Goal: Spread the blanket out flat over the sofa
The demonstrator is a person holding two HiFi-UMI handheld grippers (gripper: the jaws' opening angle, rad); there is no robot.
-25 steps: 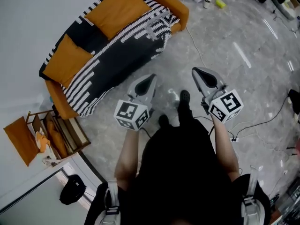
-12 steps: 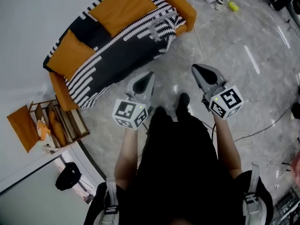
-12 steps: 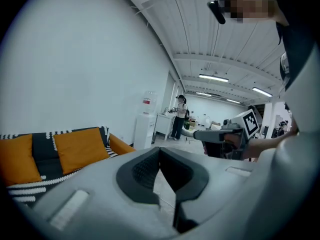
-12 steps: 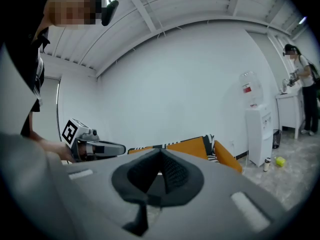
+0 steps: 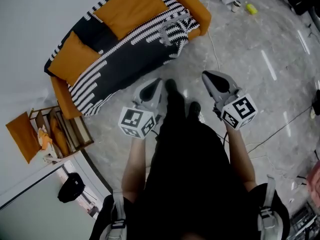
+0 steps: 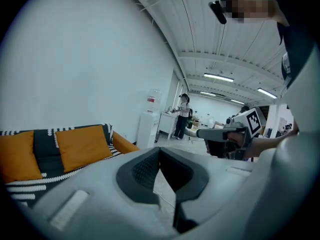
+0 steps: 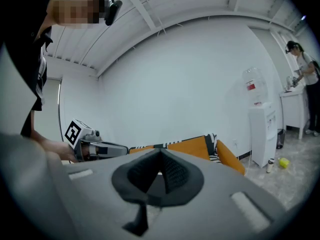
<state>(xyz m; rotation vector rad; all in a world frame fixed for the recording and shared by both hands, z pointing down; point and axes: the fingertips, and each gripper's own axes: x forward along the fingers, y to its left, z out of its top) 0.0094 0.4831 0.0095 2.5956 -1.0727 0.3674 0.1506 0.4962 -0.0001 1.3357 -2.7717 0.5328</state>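
Blanket (image 5: 127, 51) first, from the head view: black with white stripes, it lies over the seat and back of the sofa (image 5: 196, 11). Two orange cushions (image 5: 131, 5) rest on it. Near the right end it is bunched into a fold, and at the left end it hangs over the front. The left gripper (image 5: 156, 84) and right gripper (image 5: 210, 76) are held out ahead of the person, side by side. Both are well apart from the blanket and carry nothing. A cable (image 5: 213, 46) trails across the floor near the sofa's right end.

Left gripper view: the jaws are pressed together with nothing between them. The sofa sits beyond them to the left.

Right gripper view: these jaws are also closed tight and empty, with the sofa's end behind them.

The step in hand looks like the approach. To do it well, part both pairs of jaws before reaching the cloth. Aim at the bunched fold near the right end, since that is the part not lying flat. Pinch the edge at two spots set apart and take cloth only, not the upholstery beneath. Lift a little so the fold frees itself, then draw the two holds away from each other and outward. The cushions will likely pin the blanket, so pull gently or it may drag them along. Mind the cable underfoot.
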